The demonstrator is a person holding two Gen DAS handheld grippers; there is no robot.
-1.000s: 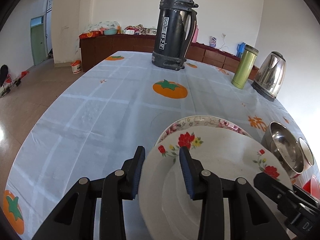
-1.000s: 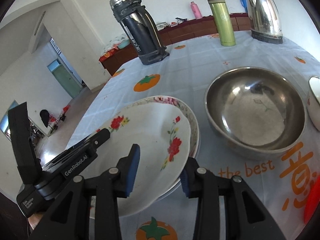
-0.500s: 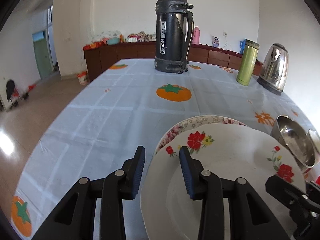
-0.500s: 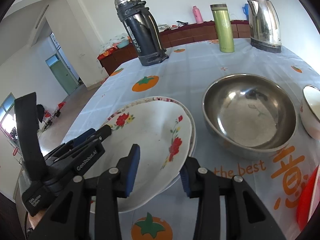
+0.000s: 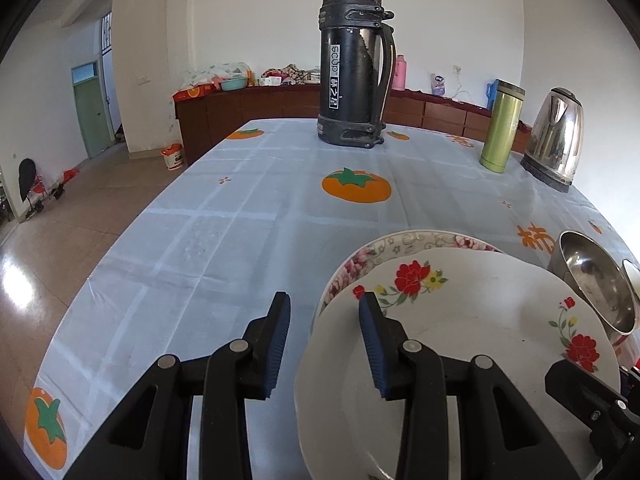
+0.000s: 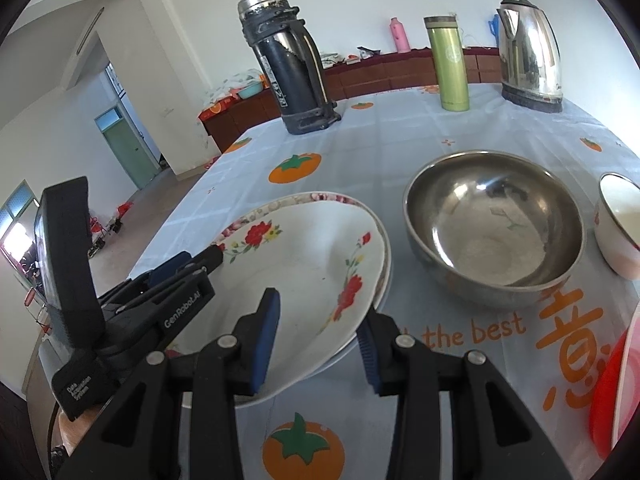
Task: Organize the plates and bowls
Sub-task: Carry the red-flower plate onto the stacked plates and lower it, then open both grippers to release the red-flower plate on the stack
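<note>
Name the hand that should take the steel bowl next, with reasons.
Right, probably. The steel bowl stands just right of the flowered plate, beside the right gripper, at that plate's right rim. The left gripper is at the left rim, with the plate between it and the bowl.

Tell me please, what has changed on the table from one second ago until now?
Almost nothing. The left gripper and right gripper still straddle opposite rims of the white flowered plate, which stays on the pink-rimmed plate; whether the pads press is unclear. Only the views tilted slightly. The steel bowl, thermos and kettle stayed.
</note>
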